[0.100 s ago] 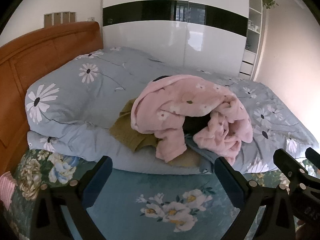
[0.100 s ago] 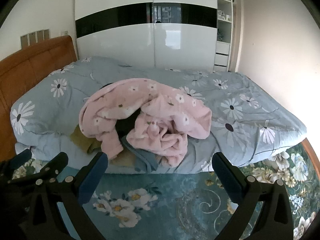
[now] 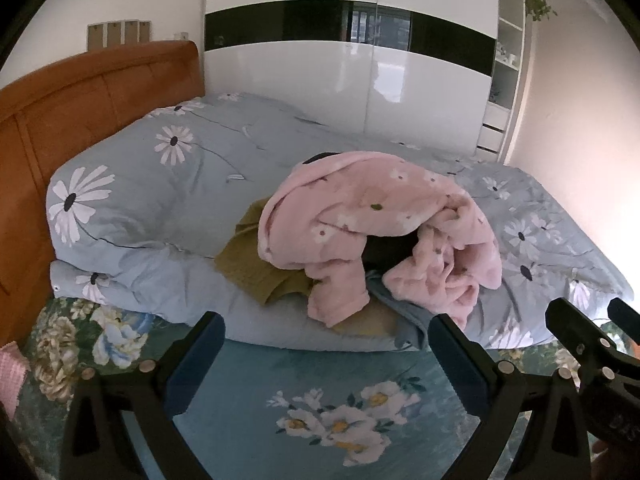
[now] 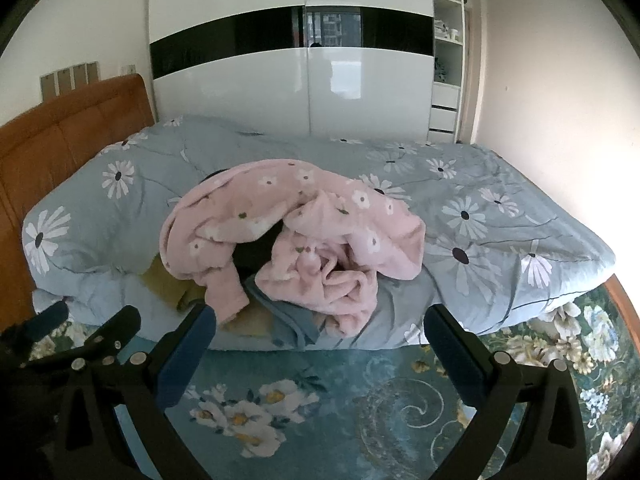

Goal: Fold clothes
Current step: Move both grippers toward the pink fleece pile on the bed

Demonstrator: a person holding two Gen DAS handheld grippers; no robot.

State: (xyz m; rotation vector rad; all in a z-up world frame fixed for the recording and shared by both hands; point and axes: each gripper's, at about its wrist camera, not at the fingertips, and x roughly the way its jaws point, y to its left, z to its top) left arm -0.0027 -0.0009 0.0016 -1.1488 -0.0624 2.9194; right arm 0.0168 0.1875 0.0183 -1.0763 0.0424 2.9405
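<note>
Both tools, left tool (image 3: 324, 354) and right tool (image 4: 320, 346), hang empty with jaws spread wide above the bed.

We see a crumpled pink garment (image 4: 288, 240) heaped over olive (image 3: 256, 268) and blue clothes (image 4: 286, 320) on the duvet (image 3: 160, 184); a careless pinch could drag several layers together.

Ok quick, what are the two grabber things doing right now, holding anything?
Left gripper: open, fingers wide apart, holding nothing, short of the pink garment.
Right gripper: open, empty too, above the floral sheet.
</note>
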